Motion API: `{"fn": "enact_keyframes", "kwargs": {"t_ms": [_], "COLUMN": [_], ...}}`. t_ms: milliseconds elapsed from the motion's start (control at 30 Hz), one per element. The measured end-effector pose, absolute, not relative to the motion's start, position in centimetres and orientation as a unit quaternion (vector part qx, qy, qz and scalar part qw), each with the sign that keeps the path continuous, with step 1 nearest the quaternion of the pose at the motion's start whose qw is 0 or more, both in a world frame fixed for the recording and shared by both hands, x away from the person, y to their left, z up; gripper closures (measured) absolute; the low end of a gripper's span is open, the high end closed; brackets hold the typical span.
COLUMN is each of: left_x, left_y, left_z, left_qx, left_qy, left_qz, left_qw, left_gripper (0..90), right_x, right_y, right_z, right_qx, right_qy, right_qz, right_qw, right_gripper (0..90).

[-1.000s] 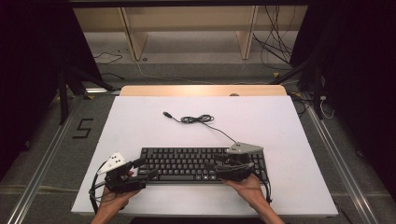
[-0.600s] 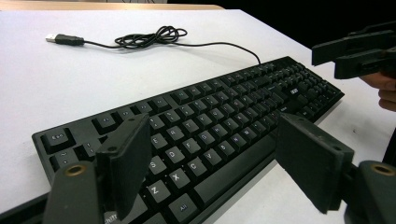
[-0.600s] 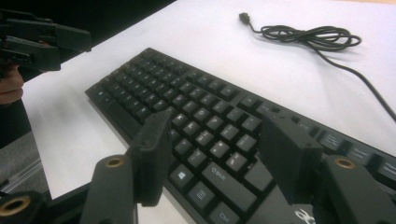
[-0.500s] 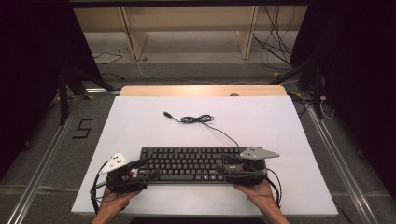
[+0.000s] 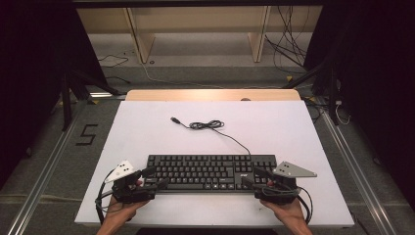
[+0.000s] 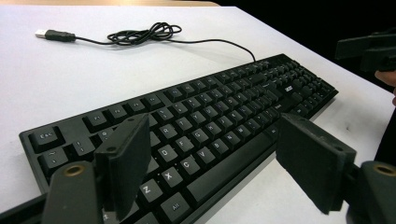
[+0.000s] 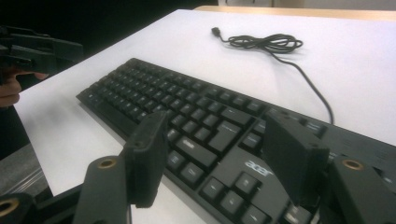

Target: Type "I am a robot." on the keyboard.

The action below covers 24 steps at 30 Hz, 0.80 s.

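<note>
White desk (image 5: 147, 127) is filling the middle of the high view, with dark floor and shelving sitting beyond its far edge. Low in that frame, near the front edge, the black keyboard (image 5: 211, 171) is lying flat and square to me, and I am working it from both ends. I am judging it as a long, stiff plastic slab, light enough for two holds but likely to twist or tip if I lift one end alone. Its keycaps are looking loose and slick under a pad, so I am favouring the thin front edge and the bare end frames over the keys. Its cable (image 5: 208, 125) is running from the back edge up to a small coil and a plug in the upper middle, limp and sure to drag behind any move. My left tool (image 5: 149, 177) is sitting at the keyboard's left end with its jaws wide, one over the keys and one off the front edge, pressing nothing. My right tool (image 5: 255, 177) has just been opening and is standing wide at the right end, with the keyboard's corner between the jaws but no pad pressing on it.
</note>
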<state>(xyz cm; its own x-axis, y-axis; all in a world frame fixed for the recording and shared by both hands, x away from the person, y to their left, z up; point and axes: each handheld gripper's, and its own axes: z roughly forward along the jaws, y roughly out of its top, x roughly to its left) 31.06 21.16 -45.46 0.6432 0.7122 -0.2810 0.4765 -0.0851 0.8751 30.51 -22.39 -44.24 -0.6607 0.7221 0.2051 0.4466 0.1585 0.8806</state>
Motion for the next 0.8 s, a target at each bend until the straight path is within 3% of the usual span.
{"fn": "enact_keyframes", "kwargs": {"t_ms": [800], "left_x": [30.9], "left_y": [21.2], "left_z": [-45.6], "left_qx": [0.733], "left_qy": [0.403], "left_qz": [0.104], "left_qw": [0.538], "left_gripper": [23.4], "right_x": [29.5], "right_y": [-23.6], "right_z": [-44.5], "right_qx": [0.393], "right_qy": [0.74], "right_qz": [0.527], "right_qw": [0.147], "right_gripper": [33.1]}}
